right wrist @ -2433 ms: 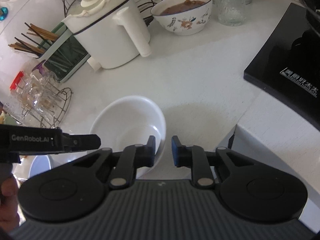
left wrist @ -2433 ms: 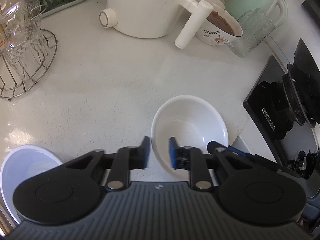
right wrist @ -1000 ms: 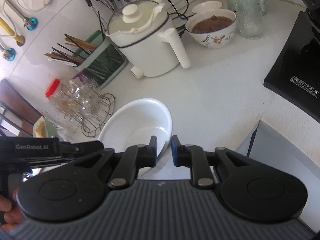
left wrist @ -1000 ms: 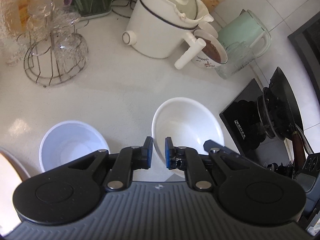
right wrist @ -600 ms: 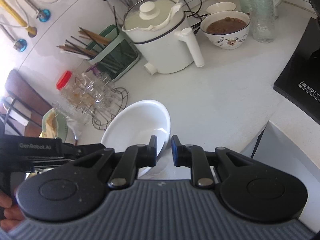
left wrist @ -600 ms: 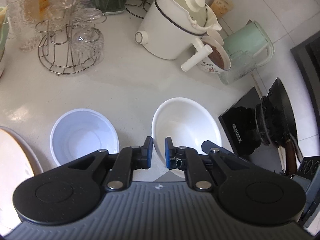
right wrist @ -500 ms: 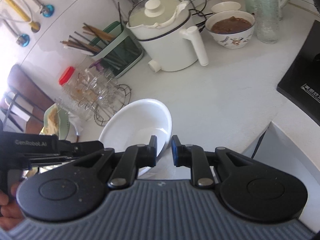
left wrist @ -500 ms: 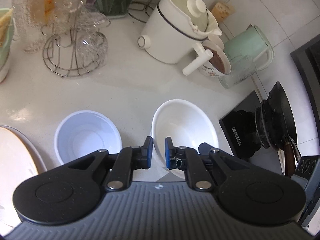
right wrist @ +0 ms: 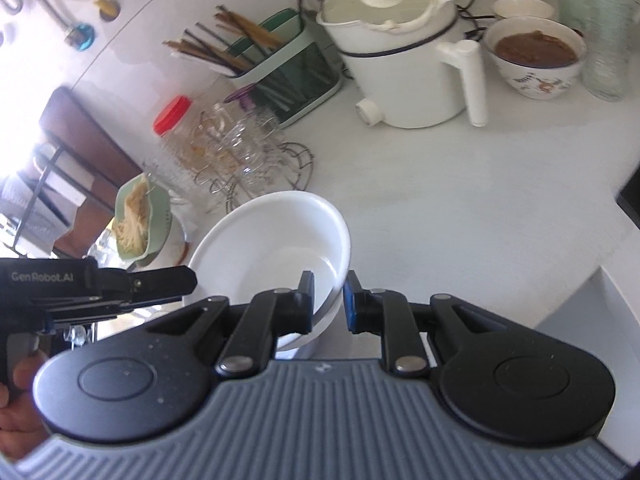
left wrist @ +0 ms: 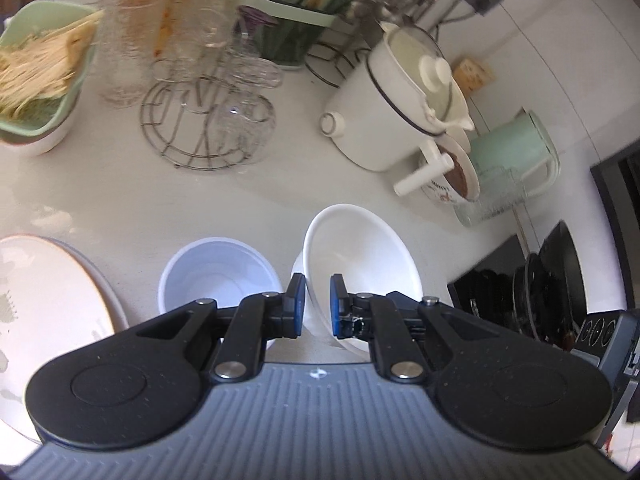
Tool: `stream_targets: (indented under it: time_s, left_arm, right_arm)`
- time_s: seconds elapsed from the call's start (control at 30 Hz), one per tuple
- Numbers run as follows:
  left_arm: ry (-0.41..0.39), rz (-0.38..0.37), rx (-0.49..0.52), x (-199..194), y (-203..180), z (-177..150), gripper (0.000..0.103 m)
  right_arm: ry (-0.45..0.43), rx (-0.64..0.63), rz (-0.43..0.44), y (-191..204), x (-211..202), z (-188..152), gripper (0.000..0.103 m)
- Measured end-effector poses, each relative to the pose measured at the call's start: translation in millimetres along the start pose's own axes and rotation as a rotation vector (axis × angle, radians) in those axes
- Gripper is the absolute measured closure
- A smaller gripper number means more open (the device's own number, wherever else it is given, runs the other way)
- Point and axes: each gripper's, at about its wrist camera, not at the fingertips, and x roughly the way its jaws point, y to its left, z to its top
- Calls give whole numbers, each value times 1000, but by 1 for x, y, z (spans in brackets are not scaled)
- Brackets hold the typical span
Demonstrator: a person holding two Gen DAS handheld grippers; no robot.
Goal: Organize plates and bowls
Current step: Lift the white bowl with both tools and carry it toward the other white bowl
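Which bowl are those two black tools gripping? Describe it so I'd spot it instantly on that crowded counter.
Start at the big white pot with the stick handle at the back of the counter. In front of it, nearest the cameras, is a plain white bowl, its rim pinched by the left tool and the right tool. Unlike the bluish bowl beside it, it is held tilted.

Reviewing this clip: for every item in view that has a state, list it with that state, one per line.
White bowl: empty, tilted, rim pinched on two sides by both sets of jaws.
Left gripper: shut on the bowl's rim.
Right gripper: shut on the bowl's rim.
Second white bowl: empty, upright on the counter.
Plate: lying flat beside it.
White pot: lid on.
Patterned bowl: full of brown food.
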Motion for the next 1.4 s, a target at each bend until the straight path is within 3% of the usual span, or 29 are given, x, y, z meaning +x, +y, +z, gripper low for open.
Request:
stream_targets:
  time_s: [0.33,0.63,0.9,0.97,1.0,1.07,1.13,1.27,1.4]
  left_arm:
    - [-39,36,-146,-8,50,-7,90]
    - [-29,120,-190,0,81,-25,90]
    - [2,169,-214,16,98,-34,90]
    - [10,165,-212,15,100,-36,90]
    - [12,161,-214,15,101,-37,89]
    - [4,162,-219,12,102,-40,77]
    - [-11,164,-225,7,102,-43,68]
    - [-32,167,-235,0,101,-51,65]
    - [-23,179,-253,-1,104,-57,65]
  right_arm:
    - [95,-110,36,29,34,8,84]
    - [188,-257,6,56,66,-6,84]
    - [235,-308,-22,63,83,-17,83]
    - [238,-302,-20,64,83,-16,80]
    - [234,-296,-15,64,82,-15,72]
    - [216,-287,-2,64,81,-12,63]
    - [197,-274,3,62,83,-9,63]
    - [163,-220,-28,51,92,-5,63]
    - [246,-123,11,36,108,-8,62]
